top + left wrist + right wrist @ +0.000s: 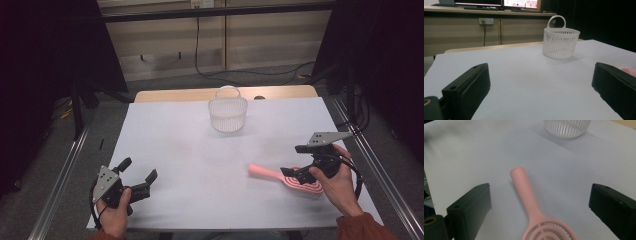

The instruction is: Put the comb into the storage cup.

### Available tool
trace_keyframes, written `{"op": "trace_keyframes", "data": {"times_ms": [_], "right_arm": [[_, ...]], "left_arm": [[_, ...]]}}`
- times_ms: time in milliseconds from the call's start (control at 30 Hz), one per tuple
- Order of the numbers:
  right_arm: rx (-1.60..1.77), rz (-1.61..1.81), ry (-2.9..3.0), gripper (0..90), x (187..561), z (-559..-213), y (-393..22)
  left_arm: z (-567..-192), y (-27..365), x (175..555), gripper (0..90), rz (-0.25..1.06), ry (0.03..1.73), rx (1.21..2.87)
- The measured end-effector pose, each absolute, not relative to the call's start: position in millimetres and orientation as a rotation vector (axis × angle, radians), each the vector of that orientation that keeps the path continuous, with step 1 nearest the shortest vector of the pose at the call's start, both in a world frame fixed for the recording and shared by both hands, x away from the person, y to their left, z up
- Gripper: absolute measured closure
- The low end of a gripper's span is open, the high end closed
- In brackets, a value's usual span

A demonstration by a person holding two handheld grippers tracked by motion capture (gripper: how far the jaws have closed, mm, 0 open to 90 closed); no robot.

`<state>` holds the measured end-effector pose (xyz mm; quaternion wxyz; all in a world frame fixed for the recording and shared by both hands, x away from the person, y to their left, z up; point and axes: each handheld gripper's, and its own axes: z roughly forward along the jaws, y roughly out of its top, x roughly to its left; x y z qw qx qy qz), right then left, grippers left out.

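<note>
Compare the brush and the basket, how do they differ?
The brush is pink; the basket is white. The brush lies flat, handle pointing toward the table's middle, while the basket stands upright with its loop handle up. The brush sits between the open jaws of the right gripper; the basket stands alone at the far side. Both look plastic.

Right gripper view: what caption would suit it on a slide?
Open right gripper poised over a pink hairbrush lying on the white table, basket beyond.

We wore rust-orange sleeves. Our left tongs and right tongs were black, each topped by a grey three-cornered plate and trailing a black cable.
</note>
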<state>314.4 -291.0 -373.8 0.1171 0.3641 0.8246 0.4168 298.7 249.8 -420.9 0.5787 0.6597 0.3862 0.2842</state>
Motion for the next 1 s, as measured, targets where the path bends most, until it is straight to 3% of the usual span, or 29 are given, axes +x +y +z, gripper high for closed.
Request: {"op": "trace_keyframes", "data": {"times_ms": [233,1000], "right_arm": [[1.0,1.124,2.535,13.2,313.3,-375.4,-292.0],[0.974,0.815,2.729,5.7,325.6,-377.0,-303.8]], "left_arm": [[-420.3,247.4,299.2,1.9,0.668,0.889,1.555],[-420.7,246.8,299.1,2.2,0.673,0.88,1.565]]}}
